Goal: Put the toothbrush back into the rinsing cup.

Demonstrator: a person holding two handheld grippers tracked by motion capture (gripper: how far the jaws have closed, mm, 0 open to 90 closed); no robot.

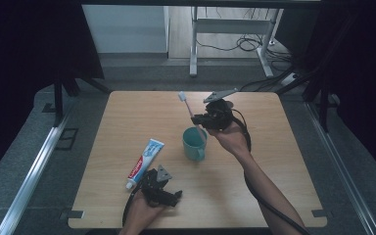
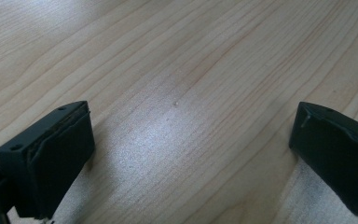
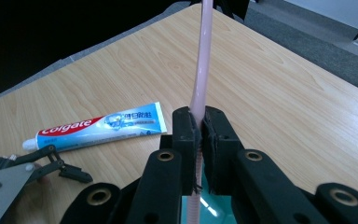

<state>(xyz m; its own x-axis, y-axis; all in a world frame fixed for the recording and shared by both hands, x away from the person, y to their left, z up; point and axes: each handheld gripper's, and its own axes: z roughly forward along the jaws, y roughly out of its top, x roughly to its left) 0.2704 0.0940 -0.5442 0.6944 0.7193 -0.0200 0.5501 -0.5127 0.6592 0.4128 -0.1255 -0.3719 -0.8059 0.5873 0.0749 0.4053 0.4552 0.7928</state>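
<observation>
Right hand-held gripper is clamped on toothbrush; handle is best lowered upright into cup. Left hand-held gripper is held apart.

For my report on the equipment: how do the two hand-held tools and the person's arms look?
Both are black two-jaw tools, left tool and right tool, each topped by a grey three-cornered plate and trailing a black cable. The jaw pads are blocky, with small holes. The forearms carry no sleeves.
</observation>
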